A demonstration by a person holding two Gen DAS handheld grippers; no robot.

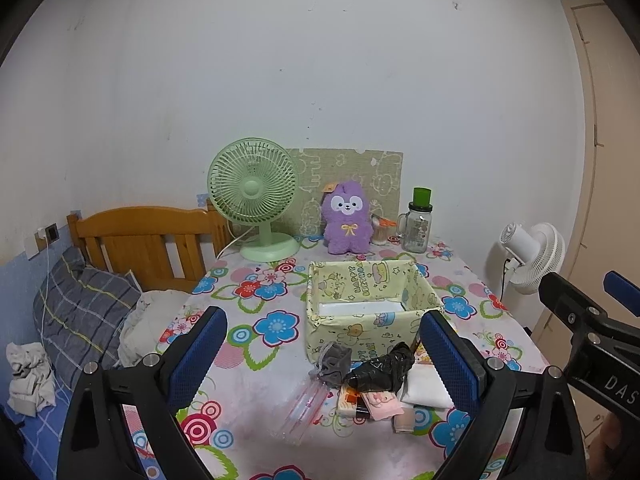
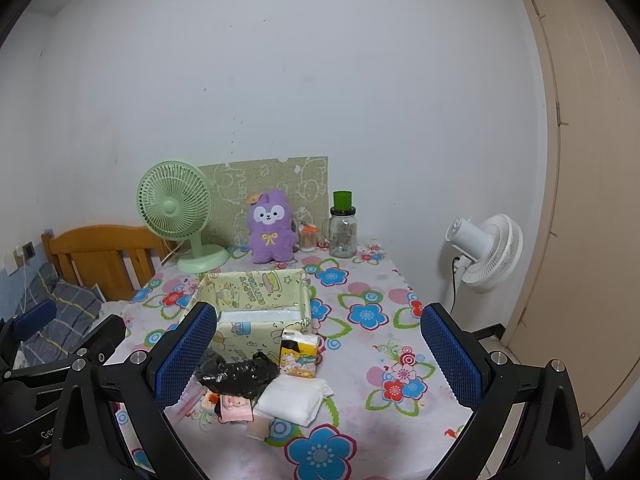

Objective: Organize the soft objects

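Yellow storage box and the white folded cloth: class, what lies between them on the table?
In the right wrist view, a yellow tissue packet stands between the yellow storage box and the white folded cloth, with a crumpled black bag just to its left.

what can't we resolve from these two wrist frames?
- Left wrist view: the tissue pack is almost wholly behind the left gripper's right finger; the right wrist view shows it.
- Both views: the box's near wall hides most of its floor.
- Right wrist view: the grey fabric piece is behind the right gripper's left finger.
- Small items under the black bag: overlapped, unidentifiable.
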